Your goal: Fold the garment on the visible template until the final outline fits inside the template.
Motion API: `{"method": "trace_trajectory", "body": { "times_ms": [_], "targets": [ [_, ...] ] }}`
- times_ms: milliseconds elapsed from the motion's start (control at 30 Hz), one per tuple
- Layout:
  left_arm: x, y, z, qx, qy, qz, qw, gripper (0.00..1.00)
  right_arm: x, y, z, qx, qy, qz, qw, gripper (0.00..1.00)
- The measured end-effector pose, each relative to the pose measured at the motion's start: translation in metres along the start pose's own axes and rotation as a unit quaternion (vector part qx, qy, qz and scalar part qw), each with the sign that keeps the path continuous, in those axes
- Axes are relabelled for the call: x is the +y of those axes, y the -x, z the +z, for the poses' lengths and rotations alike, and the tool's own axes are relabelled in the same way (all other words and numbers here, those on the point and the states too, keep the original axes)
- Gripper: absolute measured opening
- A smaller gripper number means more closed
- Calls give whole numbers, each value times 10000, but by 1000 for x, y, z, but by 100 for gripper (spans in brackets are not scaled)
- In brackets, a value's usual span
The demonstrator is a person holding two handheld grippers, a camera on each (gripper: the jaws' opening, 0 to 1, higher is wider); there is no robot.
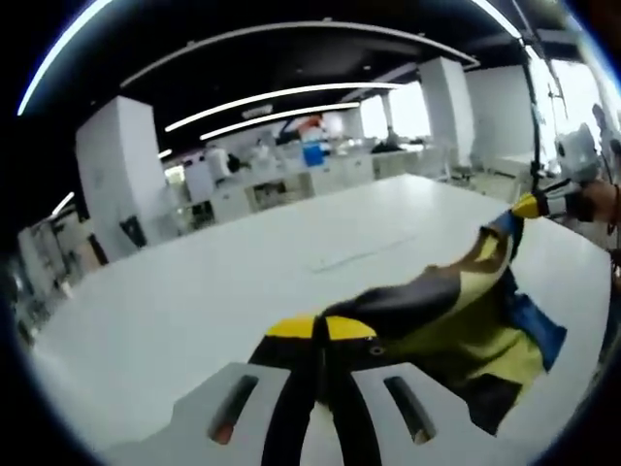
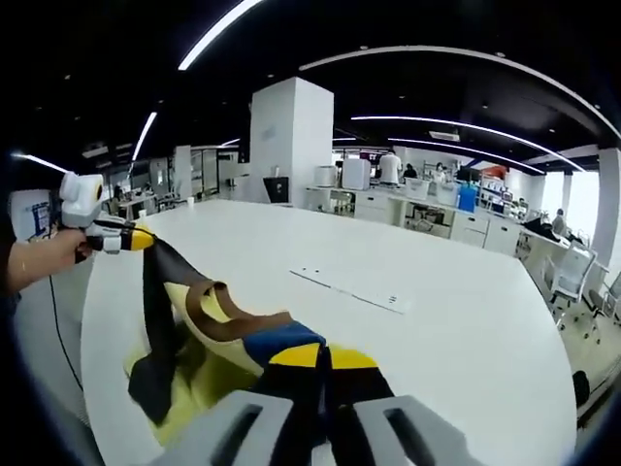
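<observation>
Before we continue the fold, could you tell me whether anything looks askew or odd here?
Yes: the garment is off the white table, stretched between the left tool and right tool, bunched and sagging. Its yellow, black, blue and brown panels twist together. Thin template lines lie beyond it, so the garment is not on them.

Both claws [image 2: 323, 357] [image 2: 146, 239] pinch the garment [image 2: 209, 325] above the table [image 2: 466, 320].

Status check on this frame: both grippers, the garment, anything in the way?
Left gripper shut on garment. Right gripper shut on it too. Garment held stretched between them above white table, unfolded. Nothing in the way.
</observation>
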State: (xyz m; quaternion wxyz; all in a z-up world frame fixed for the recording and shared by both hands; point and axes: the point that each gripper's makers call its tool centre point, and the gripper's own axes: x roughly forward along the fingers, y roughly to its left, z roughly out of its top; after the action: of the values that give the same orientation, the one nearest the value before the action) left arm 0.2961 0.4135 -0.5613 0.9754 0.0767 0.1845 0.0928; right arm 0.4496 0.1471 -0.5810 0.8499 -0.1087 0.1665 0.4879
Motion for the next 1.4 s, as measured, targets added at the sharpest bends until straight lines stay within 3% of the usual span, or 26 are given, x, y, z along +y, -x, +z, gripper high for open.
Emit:
{"method": "trace_trajectory", "body": {
  "times_ms": [267, 533, 1167, 1400],
  "targets": [
    [13, -34, 12, -29, 125, -20, 9999, 0, -19, -24, 9, -3, -125, -135, 9998, 0],
    [15, -66, 11, 40, 191, -11, 9998, 0, -41, -51, 0, 170, -376, -293, 9987, 0],
    [18, -147, -13, 447, 153, -150, 9988, 0, -81, -113, -17, 127, -1153, -476, 9921, 0],
    [21, -170, -27, 648, 337, -197, 9971, 0, -89, -130, -27, 211, -1311, -600, 9893, 0]
  ]
}}
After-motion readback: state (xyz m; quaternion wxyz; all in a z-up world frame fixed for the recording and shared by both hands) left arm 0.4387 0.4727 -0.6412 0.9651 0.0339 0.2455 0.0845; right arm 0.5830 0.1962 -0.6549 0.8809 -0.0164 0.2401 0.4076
